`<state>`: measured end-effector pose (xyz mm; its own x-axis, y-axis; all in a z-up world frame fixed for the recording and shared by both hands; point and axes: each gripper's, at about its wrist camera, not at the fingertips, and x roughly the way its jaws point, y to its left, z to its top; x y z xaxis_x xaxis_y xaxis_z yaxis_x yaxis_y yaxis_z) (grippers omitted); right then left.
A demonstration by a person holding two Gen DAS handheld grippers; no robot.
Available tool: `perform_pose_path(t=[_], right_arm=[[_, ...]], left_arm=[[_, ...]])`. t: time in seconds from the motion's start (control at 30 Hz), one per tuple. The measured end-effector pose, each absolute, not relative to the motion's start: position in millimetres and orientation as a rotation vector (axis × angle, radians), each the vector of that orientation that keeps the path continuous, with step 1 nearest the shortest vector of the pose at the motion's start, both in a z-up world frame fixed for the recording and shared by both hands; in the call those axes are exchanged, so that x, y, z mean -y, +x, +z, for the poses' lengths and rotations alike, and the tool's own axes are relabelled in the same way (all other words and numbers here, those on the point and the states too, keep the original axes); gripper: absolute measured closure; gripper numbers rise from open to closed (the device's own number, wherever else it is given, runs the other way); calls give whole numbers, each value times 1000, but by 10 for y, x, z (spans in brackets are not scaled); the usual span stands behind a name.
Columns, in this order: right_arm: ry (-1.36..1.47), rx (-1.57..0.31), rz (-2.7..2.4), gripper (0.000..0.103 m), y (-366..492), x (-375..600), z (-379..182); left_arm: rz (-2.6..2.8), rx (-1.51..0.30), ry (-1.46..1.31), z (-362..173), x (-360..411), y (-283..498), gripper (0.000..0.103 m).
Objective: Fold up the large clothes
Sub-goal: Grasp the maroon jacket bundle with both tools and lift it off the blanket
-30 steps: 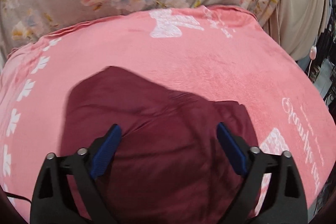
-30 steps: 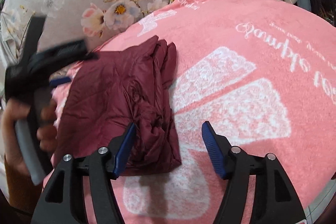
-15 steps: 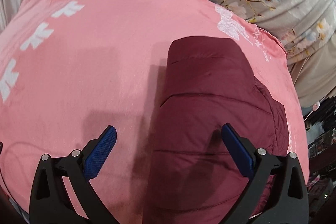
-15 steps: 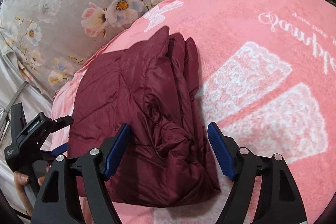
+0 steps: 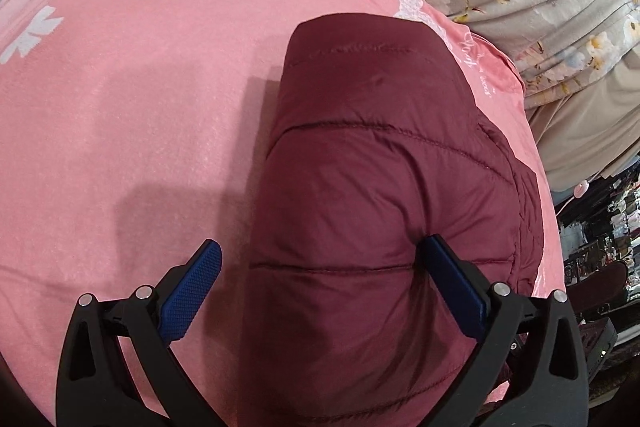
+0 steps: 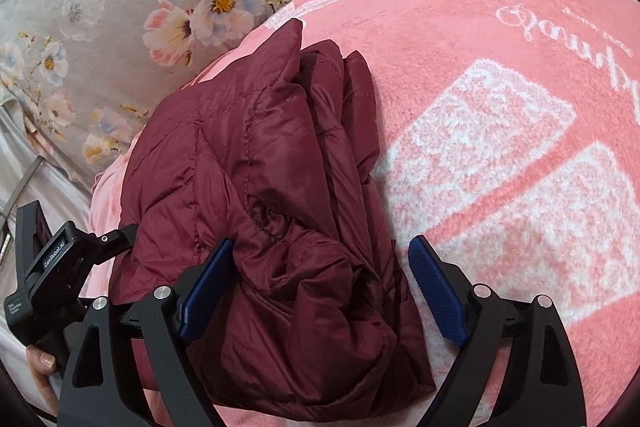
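While folded on the pink blanket (image 6: pixel 500 39), maroon puffer jacket (image 6: pixel 256 187) between both sets of blue pads. Left gripper (image 5: pixel 320 287) jaws wide, holding nothing. Right gripper (image 6: pixel 320 291) jaws wide, likewise empty.

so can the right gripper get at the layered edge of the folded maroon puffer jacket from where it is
Probably yes. The right gripper is open, its fingers straddling the bunched edge of the folded maroon puffer jacket on the pink blanket. Nothing lies between them.
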<state>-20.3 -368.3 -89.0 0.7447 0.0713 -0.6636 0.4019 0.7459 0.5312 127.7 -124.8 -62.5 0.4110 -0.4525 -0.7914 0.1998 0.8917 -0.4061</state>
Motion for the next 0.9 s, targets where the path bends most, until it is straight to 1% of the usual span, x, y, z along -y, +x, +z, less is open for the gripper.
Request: perform_pose_path(t=[0.13,0.2,0.37,0.43,0.5,0.53,0.57,0.6,0.67,0.73,0.77,0.9], right_arm=[[715,-713,-186,14,-162,3672,-904],[717,-712,-171,12,-137,3672,-910],[710,-724,-126,14,-45,3668,-919],[711,-725,-92,26,-2,3655,-919],[740,-727,-39,46,29,3657,-924],[746,-722,-24,53,33,3654,-901],[742,-717,-13,64,29,3641,-873],[728,-708,-6,70,15,3620,-805],[706,-686,3,75,-19,3582,-682],[672,-643,11,77,-105,3524,-479],[652,-622,13,77,-160,3498,-376],[590,-522,22,77,-466,3456,34]], left_arm=[[-440,-1085,-289,-694,1276,1292,5],[-463,-1099,-312,-741,1281,1304,5],[-534,-1145,-388,-874,1295,1363,5],[-552,-1144,-388,-880,1306,1362,5],[-583,-1141,-378,-861,1327,1337,7],[-586,-1134,-373,-840,1332,1323,13],[-590,-1126,-370,-812,1334,1307,22],[-598,-1114,-364,-771,1325,1281,28],[-623,-1082,-354,-653,1297,1211,50],[-654,-1051,-344,-523,1301,1144,61],[-669,-1034,-341,-443,1306,1103,65],[-703,-924,-298,-31,1304,744,68]])
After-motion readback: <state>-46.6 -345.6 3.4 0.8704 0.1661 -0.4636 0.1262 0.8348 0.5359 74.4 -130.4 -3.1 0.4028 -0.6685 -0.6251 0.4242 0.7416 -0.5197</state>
